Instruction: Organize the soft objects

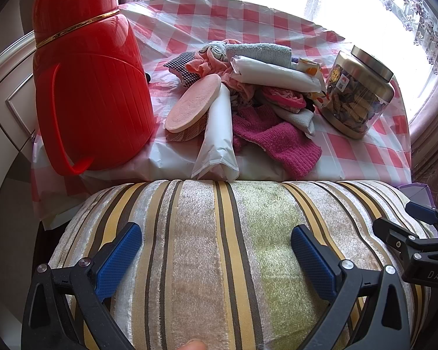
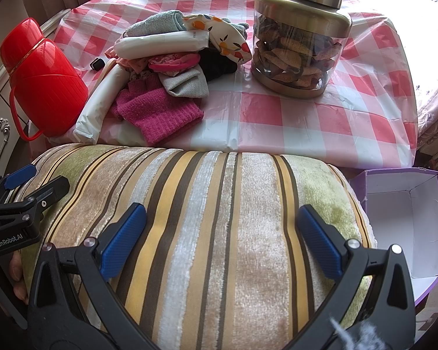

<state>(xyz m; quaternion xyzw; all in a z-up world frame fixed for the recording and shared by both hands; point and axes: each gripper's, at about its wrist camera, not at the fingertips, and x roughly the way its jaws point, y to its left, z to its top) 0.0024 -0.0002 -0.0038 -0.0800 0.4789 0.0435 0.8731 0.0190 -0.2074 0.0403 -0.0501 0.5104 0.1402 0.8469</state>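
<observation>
Two spread tools (image 1: 213, 250) (image 2: 222, 233) above striped cushion (image 2: 219, 204), soft pile (image 1: 242, 93) beyond.

Black-framed left tongs (image 1: 216, 250) and right tongs (image 2: 222, 233), blue ribbed pads (image 2: 122, 239), silver screws (image 2: 352, 243).

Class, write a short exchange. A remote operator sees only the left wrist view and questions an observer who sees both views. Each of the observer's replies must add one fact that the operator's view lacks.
Operator: Past the right end of the striped cushion I see only a purple corner. What is it?
Observer: An open purple box, white inside, with nothing showing in it.
Operator: The right claw is only half in my picture. Is it open?
Observer: Yes. The right claw is open, with its blue fingers spread wide over the cushion.
</observation>
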